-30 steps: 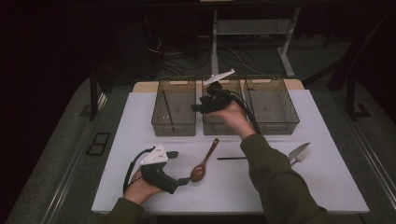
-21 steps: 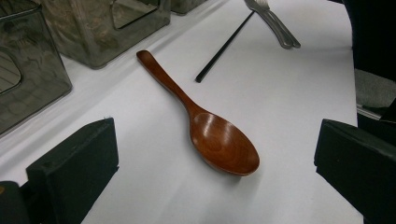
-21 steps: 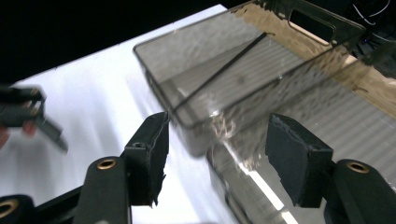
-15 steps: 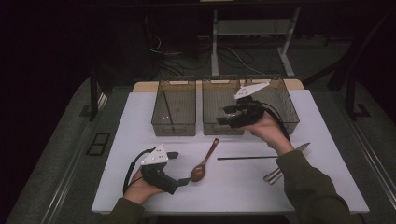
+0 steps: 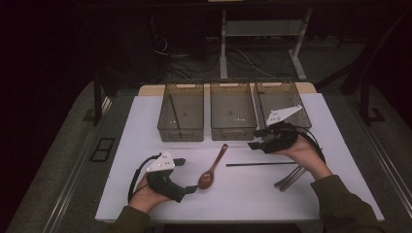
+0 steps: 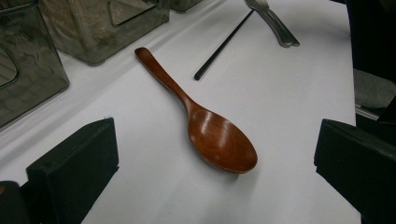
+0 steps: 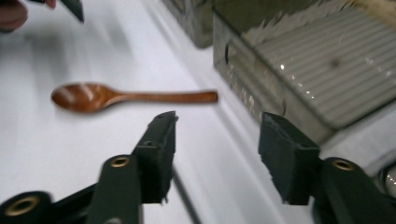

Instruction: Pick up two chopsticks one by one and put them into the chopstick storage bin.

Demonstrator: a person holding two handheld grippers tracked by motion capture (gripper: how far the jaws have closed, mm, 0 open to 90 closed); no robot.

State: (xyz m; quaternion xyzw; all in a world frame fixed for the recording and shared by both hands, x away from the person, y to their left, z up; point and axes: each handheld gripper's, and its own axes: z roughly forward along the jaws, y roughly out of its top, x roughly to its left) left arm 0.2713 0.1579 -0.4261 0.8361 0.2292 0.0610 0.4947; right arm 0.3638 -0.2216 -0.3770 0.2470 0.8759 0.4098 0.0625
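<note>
A brown wooden spoon (image 5: 214, 167) lies mid-table with its bowl toward me. My left gripper (image 5: 187, 175) rests on the table with its jaws open on either side of the spoon's bowl (image 6: 224, 144), not touching it. My right gripper (image 5: 256, 139) hovers in front of the right bin (image 5: 284, 97), pointing left, just above a black chopstick (image 5: 262, 164). Its jaws (image 7: 219, 123) are open and have just been closing a little, with nothing between them. The spoon (image 7: 121, 97) lies ahead of them.
Three see-through grey bins stand in a row at the back; the left bin (image 5: 180, 114) holds a black chopstick, and beside it is the middle bin (image 5: 233, 114). Metal cutlery (image 5: 290, 178) lies by my right wrist. The white board (image 5: 145, 141) ends close to my hands.
My right hand came away from above the middle bin, moving right, toward me and lower, to the spot in front of the right bin. The left gripper stayed put.
</note>
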